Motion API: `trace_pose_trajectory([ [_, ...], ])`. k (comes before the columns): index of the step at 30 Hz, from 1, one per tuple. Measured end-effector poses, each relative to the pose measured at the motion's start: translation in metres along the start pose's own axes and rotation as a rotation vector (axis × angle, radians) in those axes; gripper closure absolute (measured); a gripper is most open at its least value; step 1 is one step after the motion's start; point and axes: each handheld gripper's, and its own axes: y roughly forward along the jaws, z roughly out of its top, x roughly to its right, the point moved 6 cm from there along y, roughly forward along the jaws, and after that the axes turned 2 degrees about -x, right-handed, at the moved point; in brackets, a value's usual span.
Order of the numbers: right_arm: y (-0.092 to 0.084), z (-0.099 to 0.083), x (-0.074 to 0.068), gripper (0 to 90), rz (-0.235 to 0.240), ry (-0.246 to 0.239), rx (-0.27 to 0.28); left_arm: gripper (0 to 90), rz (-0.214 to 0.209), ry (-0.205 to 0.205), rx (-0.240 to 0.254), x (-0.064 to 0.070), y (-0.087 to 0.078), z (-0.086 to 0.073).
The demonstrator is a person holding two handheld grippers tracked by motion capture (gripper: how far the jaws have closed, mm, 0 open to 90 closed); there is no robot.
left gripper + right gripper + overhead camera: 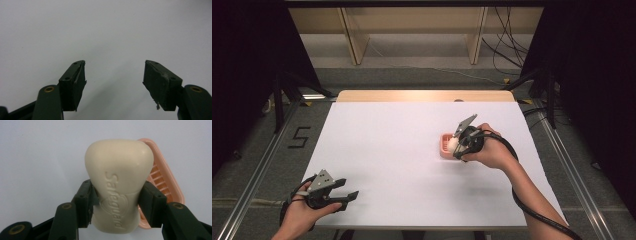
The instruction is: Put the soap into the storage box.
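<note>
Cream soap (118, 187) — clamped across its waist by the right tool (117, 202) — hangs just over the pink dish (163, 182); left tool (113, 80) gapes, idle.

High view overlooks table (377, 150); tongs views close, probably downward.

Both forearms are bare, no sleeves reaching the wrists. Each hand carries a black two-jaw tool: the left tool (343, 197) and the right tool (455, 145) each have a grey three-cornered plate on top. A thick black cable (532, 212) trails from the right one along the forearm. Up close the jaws are dark, blocky pads fixed with small screws, on arms with brass-coloured pivot rivets (49, 89). One pad's (162, 86) edge is frayed.
</note>
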Motion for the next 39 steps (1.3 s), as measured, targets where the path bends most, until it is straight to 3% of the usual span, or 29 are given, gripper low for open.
trace_pose_trajectory([
  [5, -0.001, 0.0, 0.004, 50.2, -0.01, -0.001, -0.006, 33.6, -0.001, -0.003, -0.001, 0.0, 0.0, 0.0],
  [6, -0.001, 0.0, 0.006, 50.2, -0.011, 0.005, -0.011, 33.5, -0.007, -0.025, -0.002, 0.002, 0.0, -0.001],
  [9, 0.0, 0.001, 0.008, 50.2, -0.013, -0.01, -0.009, 33.5, -0.008, -0.023, -0.002, 0.002, 0.0, -0.001],
  [13, 0.001, 0.002, 0.01, 50.2, -0.014, 0.015, -0.013, 33.6, -0.001, -0.002, -0.001, 0.0, 0.0, 0.0],
  [17, 0.002, 0.002, 0.014, 50.2, -0.015, 0.012, -0.013, 33.6, -0.009, -0.025, -0.003, 0.002, 0.0, -0.001],
  [18, 0.003, 0.003, 0.015, 50.2, -0.022, 0.009, -0.009, 33.5, -0.011, -0.05, -0.003, 0.003, 0.0, -0.001],
  [26, 0.004, 0.007, 0.021, 50.2, -0.029, -0.017, -0.019, 33.6, -0.012, -0.049, -0.001, 0.003, 0.0, -0.001],
  [27, 0.004, 0.008, 0.02, 50.2, -0.031, -0.003, -0.023, 33.6, -0.008, -0.031, -0.002, 0.001, 0.0, -0.001],
  [34, 0.006, 0.013, 0.024, 50.2, -0.043, -0.023, -0.02, 33.5, -0.007, -0.033, 0.0, 0.001, -0.001, -0.001],
  [36, 0.007, 0.014, 0.027, 50.2, -0.05, -0.022, -0.021, 33.6, -0.007, -0.027, -0.003, 0.001, -0.001, -0.001],
  [37, 0.006, 0.014, 0.026, 50.2, -0.042, 0.001, -0.031, 33.6, -0.007, -0.027, -0.003, 0.001, -0.001, -0.001],
  [38, 0.007, 0.014, 0.028, 50.2, -0.05, -0.015, -0.031, 33.6, 0.0, -0.014, -0.002, -0.001, -0.001, -0.001],
  [39, 0.008, 0.014, 0.029, 50.2, -0.053, -0.015, -0.033, 33.6, -0.01, -0.036, 0.0, 0.001, -0.001, -0.001],
])
